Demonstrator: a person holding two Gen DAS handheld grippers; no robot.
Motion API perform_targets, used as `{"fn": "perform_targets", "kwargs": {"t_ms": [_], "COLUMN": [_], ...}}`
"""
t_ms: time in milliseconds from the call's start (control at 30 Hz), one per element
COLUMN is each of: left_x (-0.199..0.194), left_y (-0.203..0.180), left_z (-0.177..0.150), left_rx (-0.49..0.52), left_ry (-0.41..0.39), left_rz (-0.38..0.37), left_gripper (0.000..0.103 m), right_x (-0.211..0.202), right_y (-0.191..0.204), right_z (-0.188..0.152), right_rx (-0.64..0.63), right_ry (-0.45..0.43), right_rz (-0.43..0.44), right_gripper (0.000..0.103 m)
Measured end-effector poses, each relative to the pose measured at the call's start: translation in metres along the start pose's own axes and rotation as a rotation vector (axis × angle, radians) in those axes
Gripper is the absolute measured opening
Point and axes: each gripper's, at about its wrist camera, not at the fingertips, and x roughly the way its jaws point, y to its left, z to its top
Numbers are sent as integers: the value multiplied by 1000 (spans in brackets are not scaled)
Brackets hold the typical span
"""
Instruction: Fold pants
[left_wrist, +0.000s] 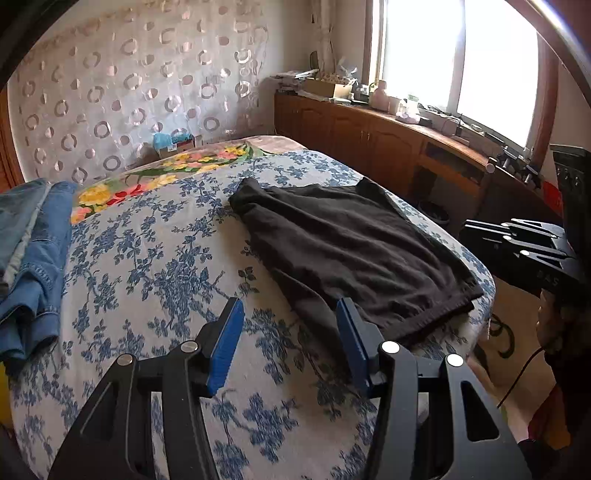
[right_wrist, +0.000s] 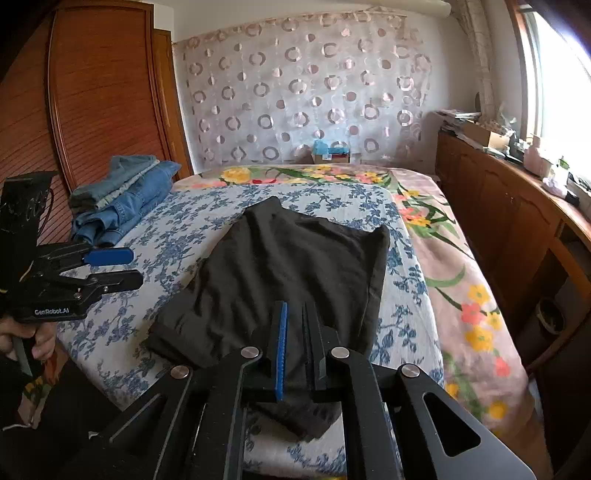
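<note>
Pants (right_wrist: 280, 273) near edge hidden behind tongs (right_wrist: 293, 314)

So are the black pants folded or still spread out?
Folded: the black pants lie as a compact doubled rectangle on the floral bedsheet, with layered edges at the near end.

The left black two-finger gripper with blue pads (left_wrist: 290, 314) pointed forward and down, its jaws standing well apart with nothing between them. The right black two-finger gripper (right_wrist: 295, 314), likewise angled downward, had its jaws nearly together, a narrow slit left between the pads. A bare hand (right_wrist: 27, 338) clutched the left gripper's handle from below.
</note>
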Motion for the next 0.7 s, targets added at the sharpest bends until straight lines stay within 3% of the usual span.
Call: {"fn": "perform_targets", "kwargs": {"t_ms": [167, 700], "left_x": [-8, 10], "left_y": [-6, -16], "left_z": [-9, -46], "left_rx": [6, -18], "left_ry": [-4, 41], "left_rz": [8, -44], "left_gripper": [53, 53], "right_x": [0, 12], "right_y": [5, -5], "right_z": [-10, -36], "right_rx": [3, 67], "right_ry": [-1, 38], "right_rz": [-13, -19], "right_gripper": [19, 20]}}
